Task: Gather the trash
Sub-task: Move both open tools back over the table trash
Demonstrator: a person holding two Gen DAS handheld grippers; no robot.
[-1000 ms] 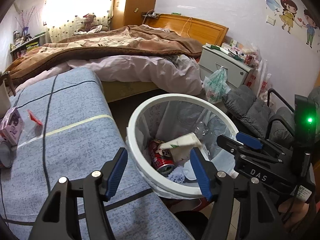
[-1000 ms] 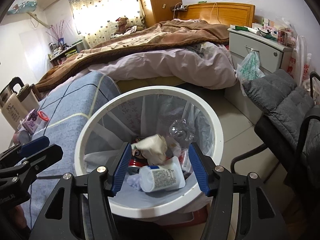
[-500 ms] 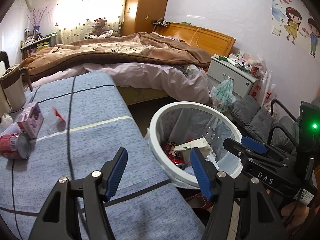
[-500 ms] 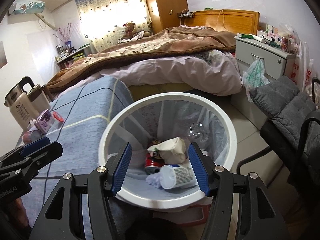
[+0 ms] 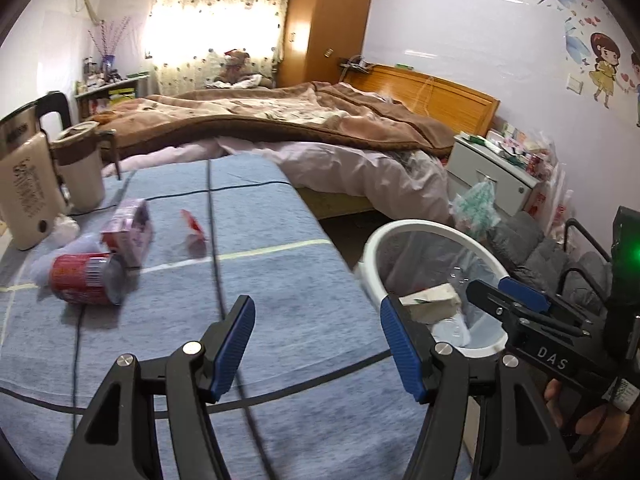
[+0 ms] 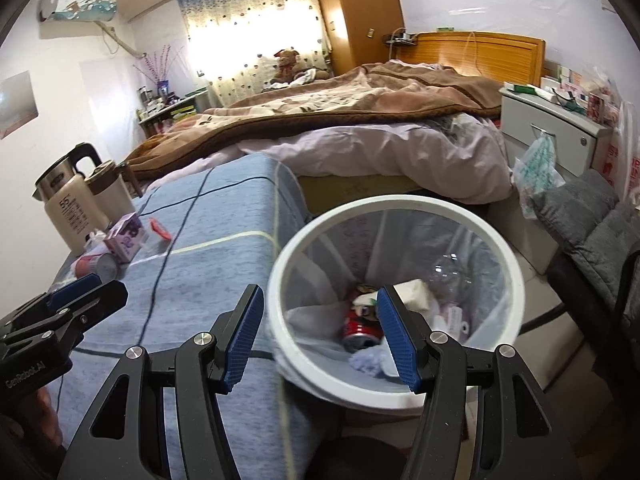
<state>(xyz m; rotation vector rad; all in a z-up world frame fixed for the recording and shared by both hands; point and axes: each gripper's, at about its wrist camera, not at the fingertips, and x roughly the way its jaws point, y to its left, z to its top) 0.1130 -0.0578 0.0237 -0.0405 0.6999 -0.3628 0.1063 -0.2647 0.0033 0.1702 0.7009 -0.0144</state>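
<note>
Partly done: bin (image 6: 394, 384) at lower right already holding trash. Still left on bench (image 5: 260, 280), middle left: can (image 5: 82, 278), carton (image 5: 130, 230), wrapper (image 5: 192, 224). Both tools, left (image 5: 318, 346) and right (image 6: 320, 338), spread, empty.

Blue tablecloth (image 5: 280, 264) lay bare from the bin (image 6: 400, 390) leftward; beyond, a red can (image 5: 82, 278), purple carton (image 5: 130, 234), red wrapper (image 5: 194, 226) and two kettles (image 5: 28, 188) crowded its far-left corner.
</note>
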